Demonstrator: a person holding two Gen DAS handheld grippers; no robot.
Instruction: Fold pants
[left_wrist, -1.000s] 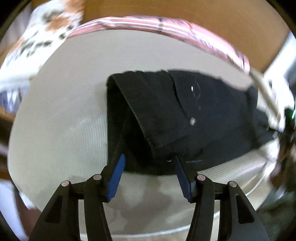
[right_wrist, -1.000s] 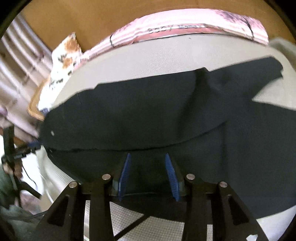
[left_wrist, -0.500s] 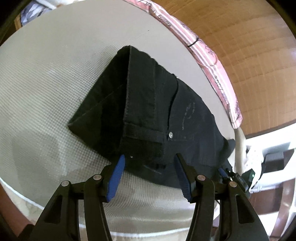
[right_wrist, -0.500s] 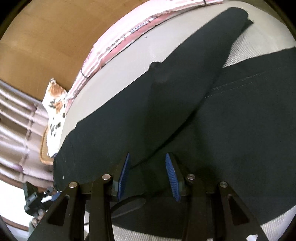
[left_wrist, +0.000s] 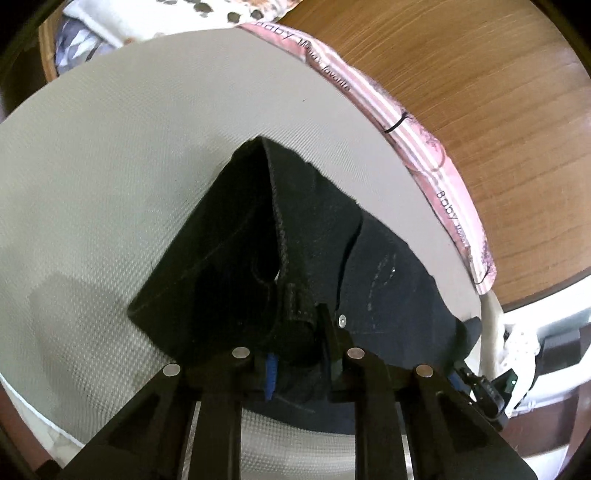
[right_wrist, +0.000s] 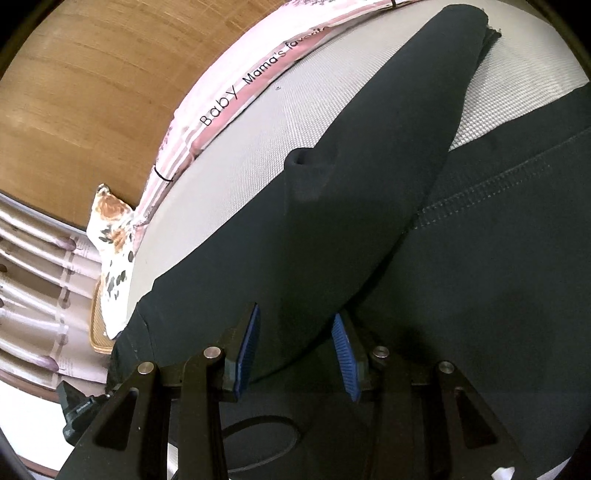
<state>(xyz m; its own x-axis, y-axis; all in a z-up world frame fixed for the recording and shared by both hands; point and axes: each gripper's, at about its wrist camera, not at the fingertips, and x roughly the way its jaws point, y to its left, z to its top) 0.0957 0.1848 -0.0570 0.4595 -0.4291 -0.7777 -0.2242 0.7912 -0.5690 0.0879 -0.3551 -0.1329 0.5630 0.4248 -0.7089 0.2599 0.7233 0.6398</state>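
On a pale woven mattress (left_wrist: 155, 155), edged at the far side by a pink striped cloth (left_wrist: 424, 147) printed with "Baby" lettering — black pants (left_wrist: 258, 258), spread across the surface. Left wrist view: the waistband end, one corner raised in a peak, a belt loop (left_wrist: 299, 299) and a metal rivet (left_wrist: 342, 320) just ahead of the left gripper (left_wrist: 301, 354). Its jaws have just been closing and now pinch a bunched fold of the waistband; one blue pad shows beside the gathered cloth. Right wrist view: the pants (right_wrist: 332, 221) run as long dark legs, one lying across the other, a stitched seam (right_wrist: 498, 184) on the near one. Right gripper (right_wrist: 295, 354) — blue pads partly apart with pant cloth between them; whether they press it cannot be told. Beyond the mattress: a wooden headboard (right_wrist: 92, 74), a floral cushion (right_wrist: 114, 236), and striped curtains (right_wrist: 33, 295).
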